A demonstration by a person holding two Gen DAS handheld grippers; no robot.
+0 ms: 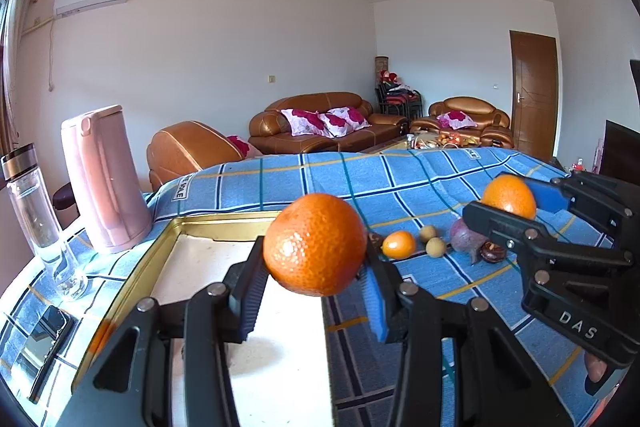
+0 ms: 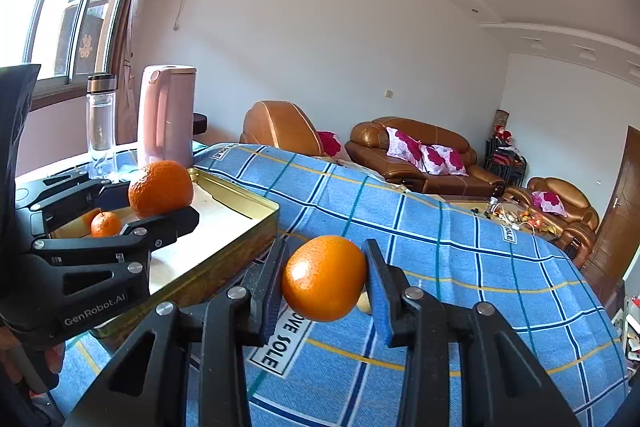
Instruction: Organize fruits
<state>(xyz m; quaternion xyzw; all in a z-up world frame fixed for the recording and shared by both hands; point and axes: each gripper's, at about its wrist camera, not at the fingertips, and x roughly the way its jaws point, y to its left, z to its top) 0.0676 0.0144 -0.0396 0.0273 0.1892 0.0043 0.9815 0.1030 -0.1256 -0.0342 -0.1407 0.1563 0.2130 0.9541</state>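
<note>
A: How far along is the fruit sorting?

B: Early, I'd judge. The gold tray near the left edge of the worktop holds one small orange, with perhaps another partly hidden behind it. Out on the blue checked cloth lie a little orange fruit, two pale round ones, a purple fruit and a dark brown one, all loose.

A: And the grippers?

B: Both loaded. The left gripper is closed partway, its pads pinching a big orange held in the air above the tray's white floor. The right gripper is likewise pinching a smoother orange, but that one hangs over the cloth just beside the tray's right rim, not over the tray.

A: So what's left?

B: Setting both oranges down in the tray, then fetching the small fruit.
</note>
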